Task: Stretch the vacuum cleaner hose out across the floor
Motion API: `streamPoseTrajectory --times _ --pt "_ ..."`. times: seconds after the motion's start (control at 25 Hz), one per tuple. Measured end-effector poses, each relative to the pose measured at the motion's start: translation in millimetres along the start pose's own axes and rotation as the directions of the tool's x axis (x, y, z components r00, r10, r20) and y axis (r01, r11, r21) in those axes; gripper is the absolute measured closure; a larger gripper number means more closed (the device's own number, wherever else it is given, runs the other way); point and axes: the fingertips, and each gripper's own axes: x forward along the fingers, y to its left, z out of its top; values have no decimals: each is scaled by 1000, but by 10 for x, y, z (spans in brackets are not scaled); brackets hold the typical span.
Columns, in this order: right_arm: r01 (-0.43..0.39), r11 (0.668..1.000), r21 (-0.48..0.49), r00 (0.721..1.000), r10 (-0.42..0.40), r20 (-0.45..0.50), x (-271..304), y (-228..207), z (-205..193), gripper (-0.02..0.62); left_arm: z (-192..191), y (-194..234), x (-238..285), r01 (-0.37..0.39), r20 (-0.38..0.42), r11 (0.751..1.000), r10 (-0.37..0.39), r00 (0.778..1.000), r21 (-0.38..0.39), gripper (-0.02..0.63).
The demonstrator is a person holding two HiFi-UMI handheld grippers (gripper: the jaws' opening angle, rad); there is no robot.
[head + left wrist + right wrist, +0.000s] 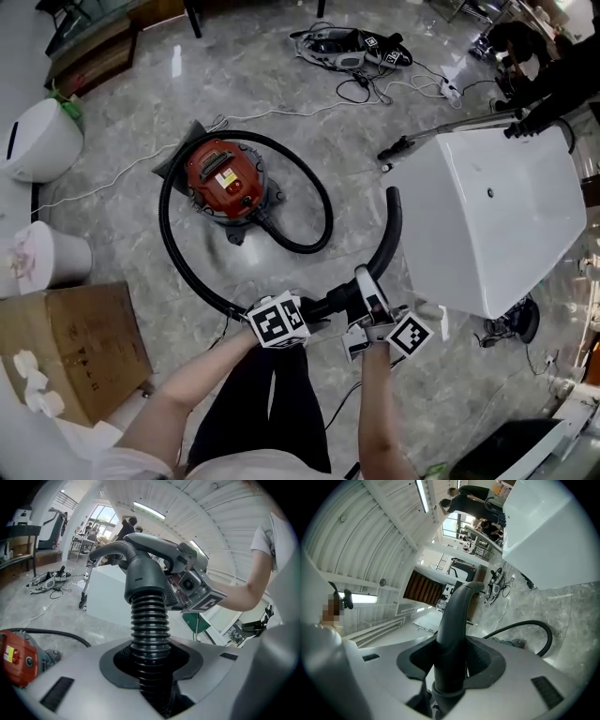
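A red vacuum cleaner (223,183) stands on the grey stone floor. Its black hose (178,253) loops round it to the left and runs down to both grippers near my legs. My left gripper (305,314) is shut on the ribbed hose (150,634), just below the grey handle piece (150,550). My right gripper (364,298) is shut on the smooth curved handle tube (457,620), which rises toward the white block (487,216). The right gripper (194,590) also shows in the left gripper view, close behind the handle. Both are lifted off the floor.
A large white block fills the right side, close to the hose end. A cardboard box (70,347) and two white bins (37,141) stand at the left. Cables and gear (352,47) lie at the back, with a metal wand (450,131) and a person in black (553,84).
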Motion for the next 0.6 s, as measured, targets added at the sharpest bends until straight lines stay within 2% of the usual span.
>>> streamPoseTrajectory --times 0.12,0.4,0.6 --pt "-8 1000 -15 1000 8 11 -50 249 87 417 151 -125 -133 -5 2 1000 5 1000 19 471" --pt "-40 998 -55 995 44 88 -239 794 404 417 624 -360 -397 -34 44 993 29 999 116 476" --pt "-50 997 -66 991 58 120 -322 1037 578 417 863 -458 -518 -52 46 985 45 998 167 479"
